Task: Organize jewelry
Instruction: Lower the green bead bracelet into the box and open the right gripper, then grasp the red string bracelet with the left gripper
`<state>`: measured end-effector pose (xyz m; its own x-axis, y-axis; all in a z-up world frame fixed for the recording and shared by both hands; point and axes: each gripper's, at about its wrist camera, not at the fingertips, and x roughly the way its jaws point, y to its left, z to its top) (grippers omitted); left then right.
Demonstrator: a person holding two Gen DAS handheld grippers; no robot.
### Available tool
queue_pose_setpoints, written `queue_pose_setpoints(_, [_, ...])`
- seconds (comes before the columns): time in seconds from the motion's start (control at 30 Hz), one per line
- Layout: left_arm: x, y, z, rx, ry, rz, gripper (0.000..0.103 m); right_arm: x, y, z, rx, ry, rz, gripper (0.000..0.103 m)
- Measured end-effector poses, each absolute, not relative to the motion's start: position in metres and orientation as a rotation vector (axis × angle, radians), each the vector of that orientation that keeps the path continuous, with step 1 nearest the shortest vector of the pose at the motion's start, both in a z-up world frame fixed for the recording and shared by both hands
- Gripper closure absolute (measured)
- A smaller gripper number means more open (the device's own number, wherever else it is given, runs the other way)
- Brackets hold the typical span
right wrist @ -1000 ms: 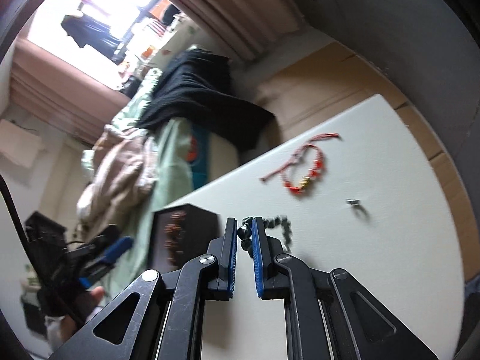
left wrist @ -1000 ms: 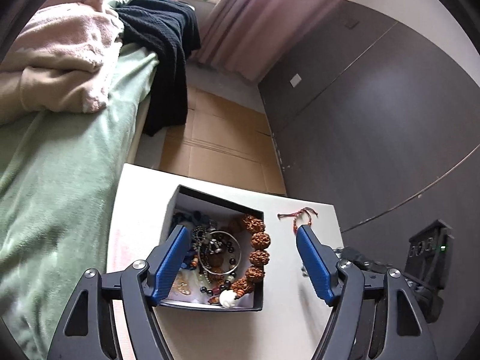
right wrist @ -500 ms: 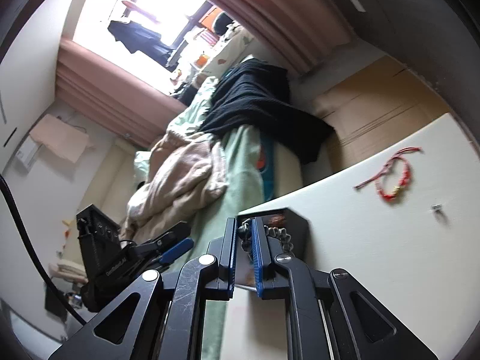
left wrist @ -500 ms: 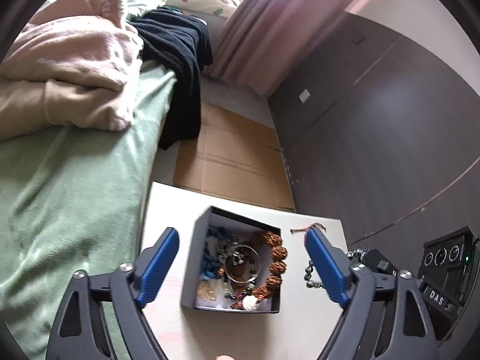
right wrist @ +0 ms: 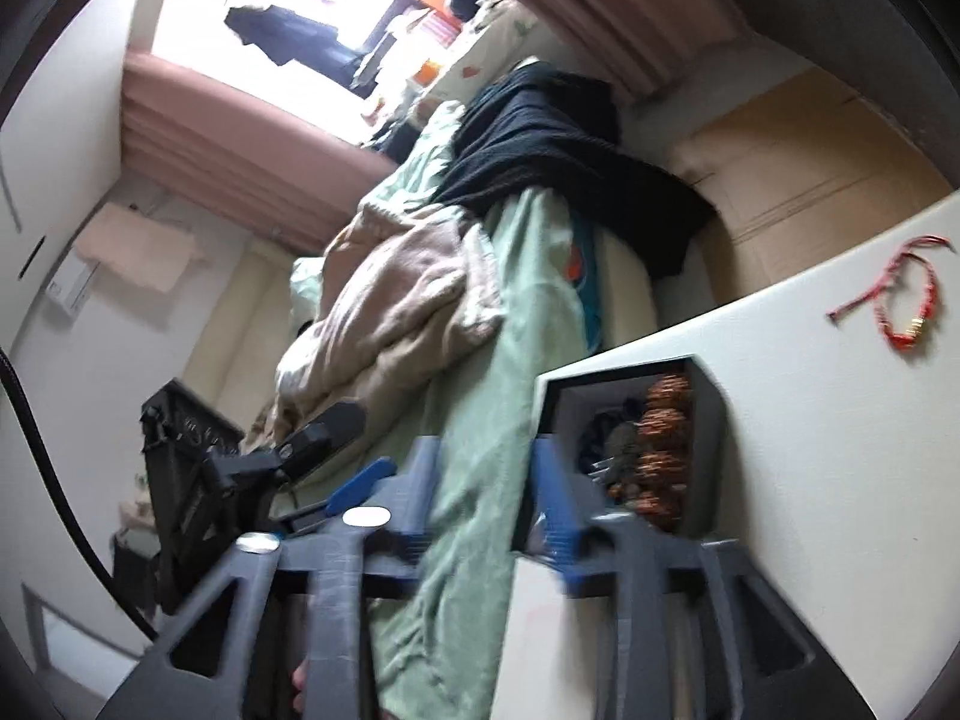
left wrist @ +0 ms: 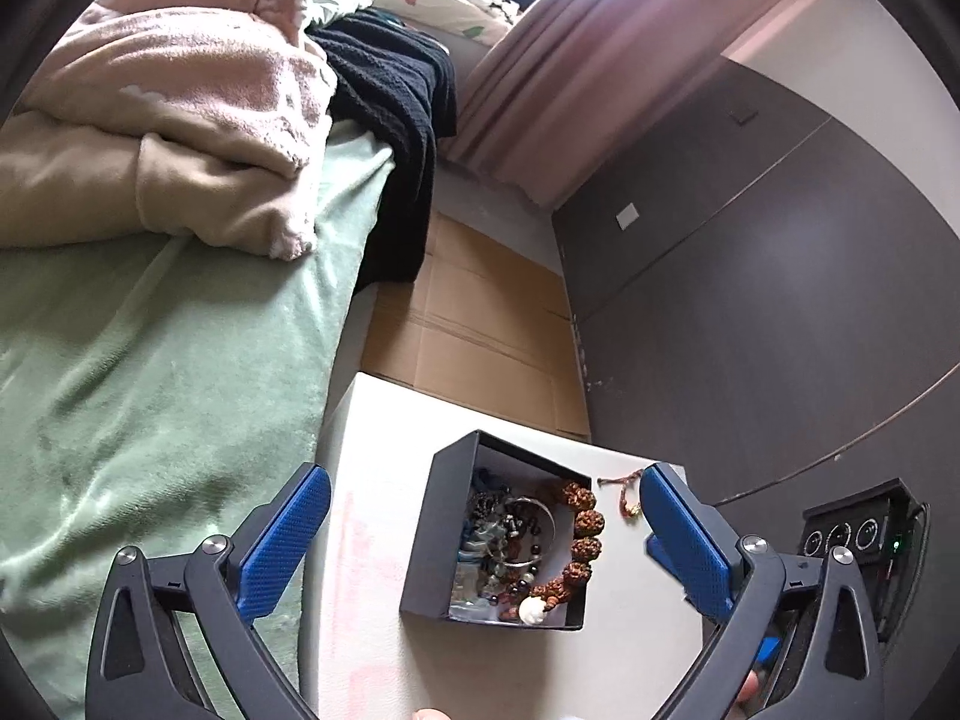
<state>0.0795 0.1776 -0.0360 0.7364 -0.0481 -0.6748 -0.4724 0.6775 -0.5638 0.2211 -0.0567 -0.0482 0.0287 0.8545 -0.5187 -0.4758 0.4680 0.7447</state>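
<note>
A black jewelry box (left wrist: 429,540) sits on the white table (left wrist: 372,630), full of bracelets, with a brown bead bracelet (left wrist: 581,534) along its right side. The box also shows in the right wrist view (right wrist: 711,456). A red string bracelet (right wrist: 903,306) lies on the table beyond the box; it also shows in the left wrist view (left wrist: 624,495). My left gripper (left wrist: 480,531) is open and empty, held above the box. My right gripper (right wrist: 486,498) is open and empty, blurred, just left of the box.
A bed with a green blanket (left wrist: 150,390), a pink blanket (left wrist: 180,108) and black cloth (left wrist: 396,120) runs along the table's left. Brown cardboard (left wrist: 480,336) covers the floor beyond the table. A dark wall (left wrist: 780,300) stands to the right.
My right gripper carried a dark bead bracelet from the table to the box, then opened; the bracelet is no longer between its fingers. My left gripper rose and drew back from the box.
</note>
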Motion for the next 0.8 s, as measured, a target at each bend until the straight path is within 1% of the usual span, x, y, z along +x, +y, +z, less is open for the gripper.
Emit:
queue_pose_setpoints(0.03, [0.08,0.176,-0.036,-0.8,0.721,0.259,0.0,0.223,-0.062,-0.049,0.427,1.125,1.054,0.052])
queue_pose_setpoints(0.33, [0.094,0.151,-0.036,-0.73,0.755,0.232,0.0,0.246,-0.128,-0.056,0.409,1.154,0.826,0.052])
queue_pose_setpoints(0.5, [0.105,0.124,-0.031,-0.66,0.743,0.2,0.001,0.261,-0.165,-0.05,0.41,1.127,0.73,0.052])
queue_pose_setpoints(0.6, [0.113,0.106,-0.03,-0.619,0.743,0.179,0.005,0.27,-0.187,-0.048,0.408,1.118,0.676,0.052])
queue_pose_setpoints(0.67, [0.12,0.096,-0.03,-0.6,0.755,0.163,0.013,0.275,-0.199,-0.049,0.405,1.124,0.649,0.052])
queue_pose_setpoints(0.8, [0.133,0.075,-0.031,-0.569,0.779,0.144,0.015,0.285,-0.221,-0.05,0.39,1.127,0.571,0.052])
